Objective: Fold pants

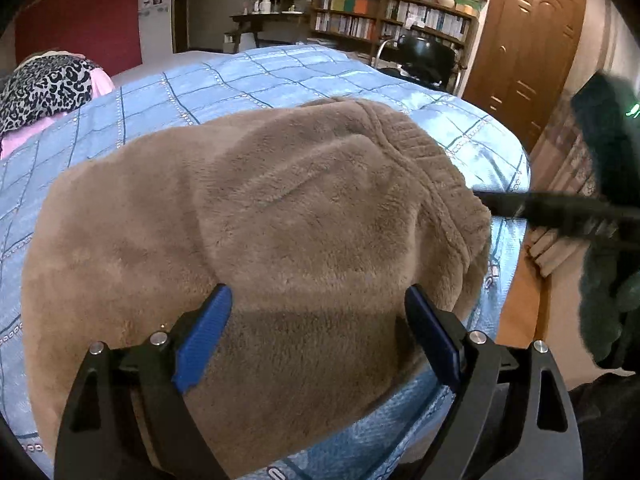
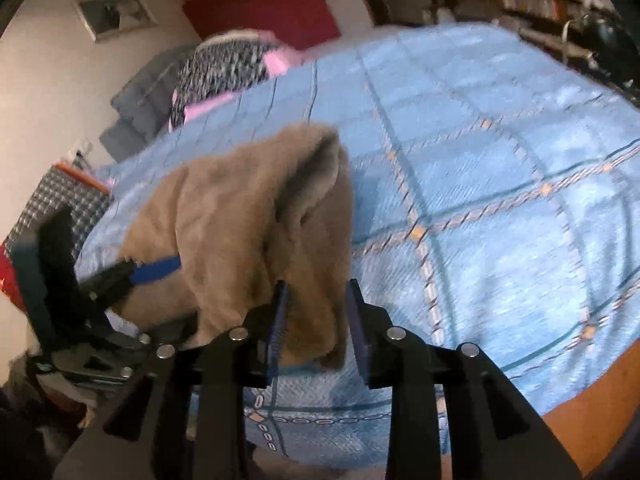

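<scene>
Pants [image 1: 280, 220] of tan, fuzzy fleece lie bunched on the bed's blue checked quilt [image 1: 240, 76], ribbed waistband toward the right edge. My left tongs [image 1: 318, 296] stand wide, blue pads resting on the near fleece without pinching it. My right tongs [image 2: 316, 292] are narrow, with a raised fold of the same fleece between the pads; I cannot tell whether they press on it. Leopard-print cloth [image 1: 44, 88] lies at the bed's far left.

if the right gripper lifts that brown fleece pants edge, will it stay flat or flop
Likely flop: the brown pants already drape in soft folds. The thick pile looks grippy, so slipping from the right gripper seems unlikely. Probably bulky yet light, dragging across the blue bedspread.
</scene>
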A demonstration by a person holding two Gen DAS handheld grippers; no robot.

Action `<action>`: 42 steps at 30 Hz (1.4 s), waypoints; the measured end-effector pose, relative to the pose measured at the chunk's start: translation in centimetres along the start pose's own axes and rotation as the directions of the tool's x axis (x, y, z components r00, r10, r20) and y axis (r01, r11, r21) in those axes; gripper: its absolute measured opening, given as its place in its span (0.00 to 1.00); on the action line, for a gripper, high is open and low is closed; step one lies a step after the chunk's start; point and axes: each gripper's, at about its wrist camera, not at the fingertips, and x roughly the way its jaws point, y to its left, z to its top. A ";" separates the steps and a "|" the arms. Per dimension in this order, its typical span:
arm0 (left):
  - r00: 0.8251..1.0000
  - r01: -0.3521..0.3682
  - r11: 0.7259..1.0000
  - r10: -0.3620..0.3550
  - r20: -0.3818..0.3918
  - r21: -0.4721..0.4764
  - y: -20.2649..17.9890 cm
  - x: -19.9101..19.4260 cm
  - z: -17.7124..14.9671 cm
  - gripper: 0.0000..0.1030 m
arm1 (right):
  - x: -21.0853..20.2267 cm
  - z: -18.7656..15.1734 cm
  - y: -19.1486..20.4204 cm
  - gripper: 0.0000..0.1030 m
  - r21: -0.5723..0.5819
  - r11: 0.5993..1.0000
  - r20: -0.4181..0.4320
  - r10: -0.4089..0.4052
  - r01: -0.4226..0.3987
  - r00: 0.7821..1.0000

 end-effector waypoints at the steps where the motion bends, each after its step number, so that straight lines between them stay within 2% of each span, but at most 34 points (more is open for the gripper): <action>1: 1.000 -0.004 1.000 0.004 0.003 -0.002 -0.1 0.0 0.0 0.87 | -0.4 0.4 0.3 0.30 0.000 1.000 0.024 -0.004 0.004 1.000; 3: 1.000 -0.012 1.000 0.012 0.009 -0.017 -0.1 -0.1 0.1 0.88 | -2.0 1.2 1.2 0.32 -0.004 1.000 0.089 0.025 -0.024 0.996; 5: 1.000 -0.011 0.999 0.012 0.022 -0.051 0.0 -0.5 0.4 0.88 | -2.2 1.9 2.6 0.36 -0.036 0.996 0.108 0.089 -0.085 0.990; 9: 0.999 -0.014 0.996 0.018 0.050 -0.084 1.0 -2.2 0.7 0.88 | 0.3 1.9 5.1 0.39 -0.112 0.984 0.060 0.148 -0.141 0.987; 12: 0.994 -0.082 0.992 0.088 0.066 -0.093 1.8 -3.6 0.6 0.88 | 2.3 1.6 4.8 0.40 -0.111 0.986 0.025 0.129 -0.125 0.991; 14: 0.986 -0.145 0.984 0.152 0.067 -0.100 2.7 -4.2 0.4 0.88 | 3.3 1.6 4.2 0.39 -0.110 0.991 0.017 0.080 -0.078 0.997; 16: 0.979 -0.184 0.977 0.191 0.065 -0.107 3.5 -4.4 0.3 0.88 | 4.0 1.5 3.8 0.37 -0.113 0.992 0.011 0.062 -0.061 0.998; 17: 0.976 -0.203 0.972 0.211 0.058 -0.116 4.0 -4.4 0.2 0.88 | 4.4 1.4 3.8 0.37 -0.129 0.991 0.010 0.027 -0.025 1.000; 18: 0.975 -0.210 0.970 0.218 0.052 -0.123 4.5 -4.2 0.2 0.88 | 5.2 1.5 3.8 0.37 -0.150 0.989 0.004 -0.015 0.015 1.000; 20: 0.976 -0.206 0.970 0.213 0.047 -0.129 5.0 -4.0 0.3 0.88 | 6.4 1.2 3.7 0.38 -0.164 0.986 -0.003 -0.041 0.040 0.999; 21: 0.973 -0.218 0.969 0.224 0.045 -0.121 5.0 -3.7 0.3 0.88 | 6.7 1.1 3.5 0.41 -0.157 0.987 -0.001 -0.044 0.043 0.999; 22: 0.969 -0.237 0.966 0.242 0.040 -0.107 4.9 -3.4 0.2 0.88 | 7.1 1.0 3.3 0.50 -0.147 0.988 -0.003 -0.053 0.052 0.999; 24: 0.963 -0.265 0.961 0.268 0.033 -0.075 4.7 -2.6 0.0 0.89 | 8.5 0.5 2.4 0.53 -0.092 0.995 -0.032 -0.029 0.026 0.999; 27: 0.960 -0.277 0.958 0.280 0.032 -0.066 4.7 -2.4 -0.1 0.89 | 8.7 0.1 2.3 0.54 -0.096 0.995 -0.016 -0.027 0.026 0.999; 35: 0.966 -0.255 0.959 0.259 0.021 -0.124 5.1 -3.5 0.6 0.89 | 8.2 0.8 2.4 0.56 -0.045 0.999 -0.038 -0.010 0.009 0.999; 42: 0.955 -0.288 0.943 0.297 0.024 -0.168 5.9 -5.1 1.7 0.91 | 6.5 2.2 2.8 0.60 -0.013 1.000 -0.025 0.014 -0.014 1.000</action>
